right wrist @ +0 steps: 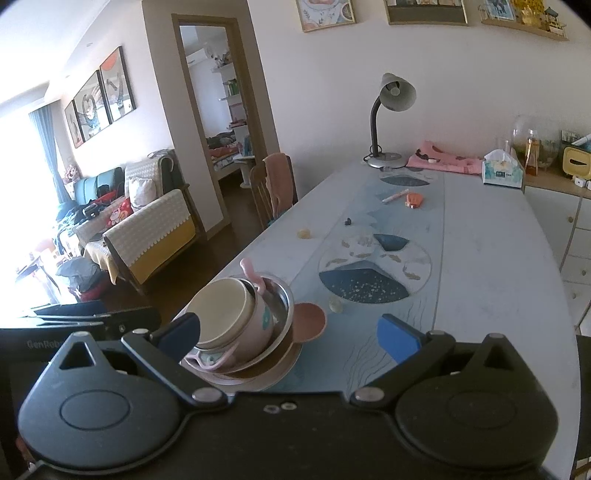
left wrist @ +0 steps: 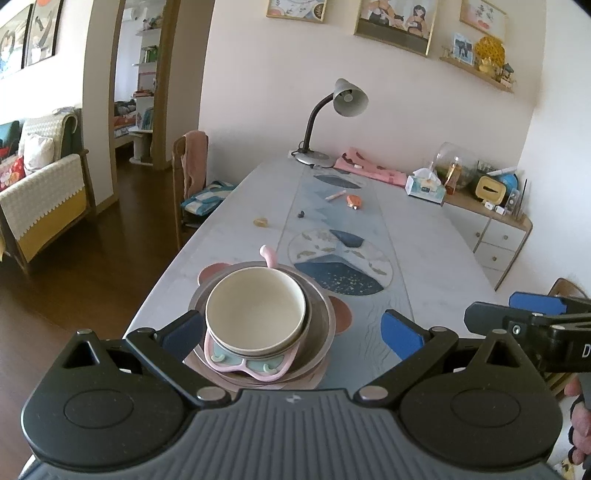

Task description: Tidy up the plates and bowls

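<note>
Item one, left: my left gripper (left wrist: 291,332) hangs spread wide and empty over the near table (left wrist: 229,236) edge, fingers flanking the stack, which I judge keeps it clear. Item two, centre: a cream bowl (left wrist: 255,310) nests in a pink divided dish (left wrist: 251,363), inside a steel bowl (left wrist: 319,321), on a brown eared plate (left wrist: 341,314), with a pink spoon (left wrist: 269,255) handle behind, consolidated, I judge, to save room. Item three, right: my right gripper (right wrist: 290,334), likewise released, holds nothing.

A lived-in home: dining table (left wrist: 424,236), sofa (right wrist: 147,221), desk lamp (left wrist: 343,99) and framed pictures (left wrist: 395,22).
</note>
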`<act>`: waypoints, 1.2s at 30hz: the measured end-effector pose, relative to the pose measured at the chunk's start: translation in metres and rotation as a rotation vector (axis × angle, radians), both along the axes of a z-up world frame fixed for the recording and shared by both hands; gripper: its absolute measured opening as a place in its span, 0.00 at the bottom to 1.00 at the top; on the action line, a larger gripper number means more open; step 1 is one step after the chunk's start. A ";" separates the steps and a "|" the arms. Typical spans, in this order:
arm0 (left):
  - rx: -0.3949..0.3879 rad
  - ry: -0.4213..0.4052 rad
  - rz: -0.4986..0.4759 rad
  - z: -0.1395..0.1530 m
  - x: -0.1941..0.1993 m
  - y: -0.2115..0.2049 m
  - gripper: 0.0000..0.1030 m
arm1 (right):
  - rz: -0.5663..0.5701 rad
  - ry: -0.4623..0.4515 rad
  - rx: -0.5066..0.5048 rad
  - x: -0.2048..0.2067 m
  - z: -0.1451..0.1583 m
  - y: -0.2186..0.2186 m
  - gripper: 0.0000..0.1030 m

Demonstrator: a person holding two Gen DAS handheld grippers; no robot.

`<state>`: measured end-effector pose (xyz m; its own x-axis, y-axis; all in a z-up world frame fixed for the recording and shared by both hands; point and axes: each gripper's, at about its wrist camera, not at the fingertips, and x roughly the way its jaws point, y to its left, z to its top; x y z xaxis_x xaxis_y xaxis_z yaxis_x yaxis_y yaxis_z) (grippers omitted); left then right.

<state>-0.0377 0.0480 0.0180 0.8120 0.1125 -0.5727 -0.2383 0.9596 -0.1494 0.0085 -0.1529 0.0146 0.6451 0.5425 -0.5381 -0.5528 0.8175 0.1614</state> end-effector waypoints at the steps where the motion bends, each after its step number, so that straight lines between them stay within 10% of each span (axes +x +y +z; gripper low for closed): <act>1: 0.002 -0.001 -0.004 0.000 0.000 0.000 1.00 | 0.003 -0.003 -0.002 -0.001 0.000 0.000 1.00; 36: 0.035 -0.019 0.018 0.005 -0.001 0.001 1.00 | -0.017 -0.027 -0.050 0.008 -0.002 0.018 1.00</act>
<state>-0.0383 0.0492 0.0229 0.8203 0.1469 -0.5528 -0.2528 0.9601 -0.1199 0.0167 -0.1348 0.0125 0.6686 0.5039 -0.5469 -0.5423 0.8336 0.1051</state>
